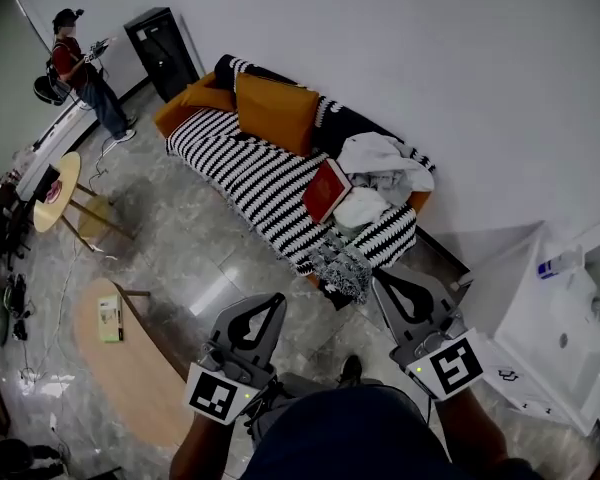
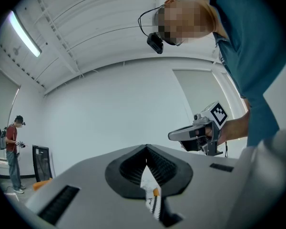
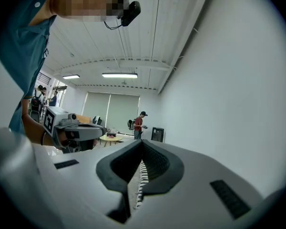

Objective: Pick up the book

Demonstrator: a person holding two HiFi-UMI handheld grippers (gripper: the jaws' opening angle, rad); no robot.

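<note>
A red book [image 1: 326, 190] lies tilted on the black-and-white striped sofa [image 1: 240, 173], beside a heap of white clothes [image 1: 378, 158]. Both grippers are held level in front of me, short of the sofa and apart from the book. My left gripper [image 1: 278, 299] has its jaws closed tip to tip with nothing between them; in its own view the left gripper [image 2: 146, 149] shows only a sliver of the sofa through the gap behind the tips. My right gripper [image 1: 379, 275] is likewise shut and empty, as the right gripper [image 3: 143, 145] also appears in its own view.
Orange cushions [image 1: 275, 110] lean on the sofa back. A patterned cloth [image 1: 338, 265] hangs over its front edge. An oval wooden table [image 1: 130, 358] stands at lower left, a round one [image 1: 60, 190] farther left. A white cabinet [image 1: 550, 338] is at right. A person [image 1: 80, 73] stands far off.
</note>
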